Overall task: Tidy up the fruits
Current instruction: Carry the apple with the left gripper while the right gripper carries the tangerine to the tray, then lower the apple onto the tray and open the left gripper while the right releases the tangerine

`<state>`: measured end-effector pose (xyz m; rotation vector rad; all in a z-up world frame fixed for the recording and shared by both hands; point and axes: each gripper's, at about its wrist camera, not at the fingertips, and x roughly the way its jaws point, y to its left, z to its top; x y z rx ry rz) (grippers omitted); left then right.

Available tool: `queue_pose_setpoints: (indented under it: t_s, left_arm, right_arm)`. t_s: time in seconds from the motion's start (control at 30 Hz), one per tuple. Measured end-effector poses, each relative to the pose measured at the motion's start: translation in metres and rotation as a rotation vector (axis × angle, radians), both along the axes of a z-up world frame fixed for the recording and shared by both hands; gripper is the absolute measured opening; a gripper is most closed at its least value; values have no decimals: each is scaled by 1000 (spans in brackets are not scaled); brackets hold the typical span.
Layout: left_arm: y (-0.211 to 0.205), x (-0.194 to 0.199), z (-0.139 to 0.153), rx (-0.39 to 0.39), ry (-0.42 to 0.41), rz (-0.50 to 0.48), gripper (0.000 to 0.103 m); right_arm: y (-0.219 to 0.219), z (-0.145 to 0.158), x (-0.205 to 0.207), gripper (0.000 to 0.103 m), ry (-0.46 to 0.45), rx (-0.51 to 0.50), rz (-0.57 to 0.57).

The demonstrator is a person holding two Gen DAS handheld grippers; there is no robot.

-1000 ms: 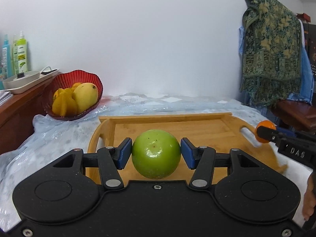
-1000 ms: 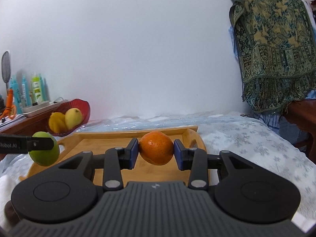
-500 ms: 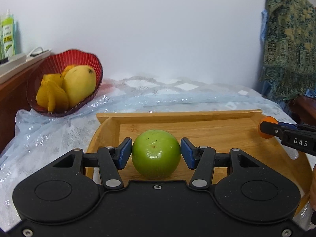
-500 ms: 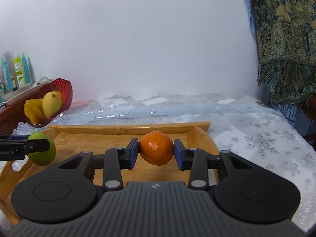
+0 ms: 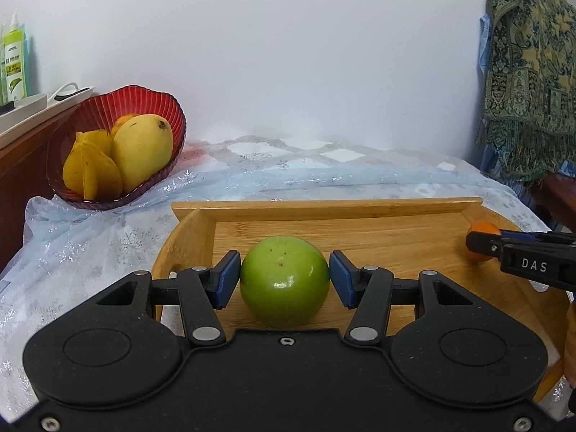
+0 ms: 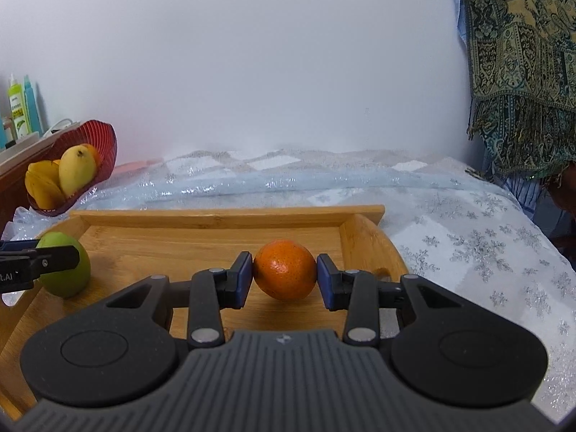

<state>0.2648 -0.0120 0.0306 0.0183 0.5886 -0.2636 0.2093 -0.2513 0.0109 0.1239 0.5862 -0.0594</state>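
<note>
Left wrist view: left claw [image 5: 284,280] clamped on green fruit [image 5: 284,280], blue pads pressing both flanks. Fruit sits low over the wooden tray [image 5: 324,208], at the tray's 7 o'clock corner. A second ago the tray lay farther off and lower in frame; now its back rim sits higher and nearer. Red bowl [image 5: 108,108] at 10 o'clock, larger than before, holding a mango [image 5: 142,151] and starfruit [image 5: 91,169]. Right claw enters at 3 o'clock with the orange [image 5: 484,228].

Right wrist view: right claw [image 6: 284,275] clamped on orange [image 6: 284,273], pads against its sides, above the tray's [image 6: 230,216] right half. Green fruit [image 6: 66,270] at 9 o'clock, in the left claw. Snowflake-patterned cloth [image 6: 486,252] covers the surface. Patterned blanket [image 6: 522,54] at 2 o'clock, closer to the frame edge than a second ago.
</note>
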Motion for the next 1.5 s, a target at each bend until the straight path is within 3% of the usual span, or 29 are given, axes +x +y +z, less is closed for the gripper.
queue_pose_setpoints:
  t_s: [0.97, 1.23, 1.3, 1.5]
  left_arm:
    - [4, -1, 2, -14, 10, 12, 53]
    - [7, -1, 1, -25, 23, 14, 66]
    - [7, -3, 1, -26, 18, 8, 74]
    - [7, -9, 5, -30, 8, 8, 84]
  right_arm:
    - [-3, 2, -6, 47, 4, 23, -6]
    - [-6, 1, -15, 73, 0, 31, 1]
    - [-6, 2, -17, 77, -1, 31, 7]
    - [-1, 1, -22, 82, -2, 17, 11]
